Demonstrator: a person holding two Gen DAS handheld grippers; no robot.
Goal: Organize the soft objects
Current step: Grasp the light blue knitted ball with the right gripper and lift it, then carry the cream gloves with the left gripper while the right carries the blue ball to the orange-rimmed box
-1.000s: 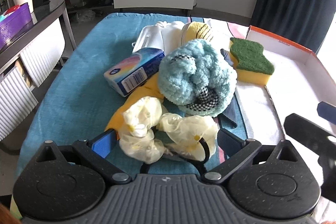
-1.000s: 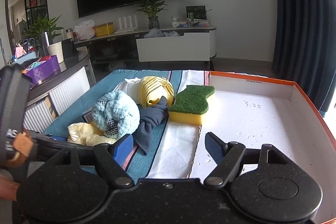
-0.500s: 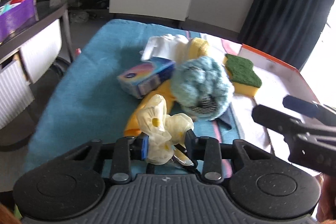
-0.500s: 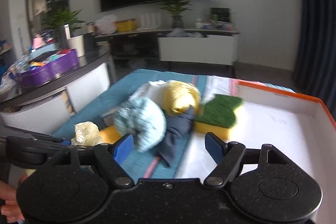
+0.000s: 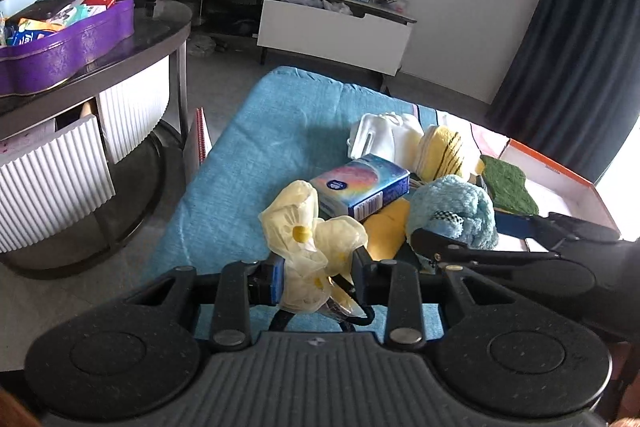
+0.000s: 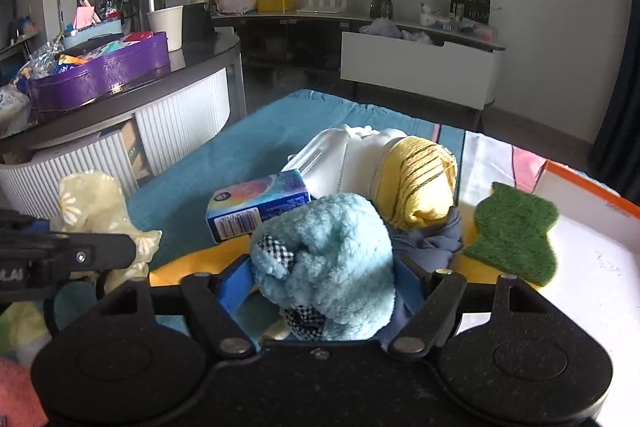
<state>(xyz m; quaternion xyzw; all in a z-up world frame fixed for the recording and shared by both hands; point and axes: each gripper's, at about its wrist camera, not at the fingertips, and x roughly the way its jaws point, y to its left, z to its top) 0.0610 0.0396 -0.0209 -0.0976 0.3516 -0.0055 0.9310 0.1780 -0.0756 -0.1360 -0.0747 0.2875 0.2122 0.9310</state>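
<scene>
Fingers (image 5: 276, 277) of left gripper (image 5: 318, 277) clamped on pale yellow daisy-print fabric scrunchie (image 5: 308, 239), lower centre.
Right gripper (image 6: 324, 281) just closing around fluffy light-blue plush bundle (image 6: 332, 251), contact unclear; print on blue tissue pack (image 6: 256, 209) unreadable.

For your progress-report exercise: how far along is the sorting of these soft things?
Done: nothing visibly; the sponge only overlaps the box edge. In hand: left gripper clamps the pale floral fabric; right gripper, jaws closing, straddles the blue fluffy item. Left: yellow cloth, tissue pack.
</scene>
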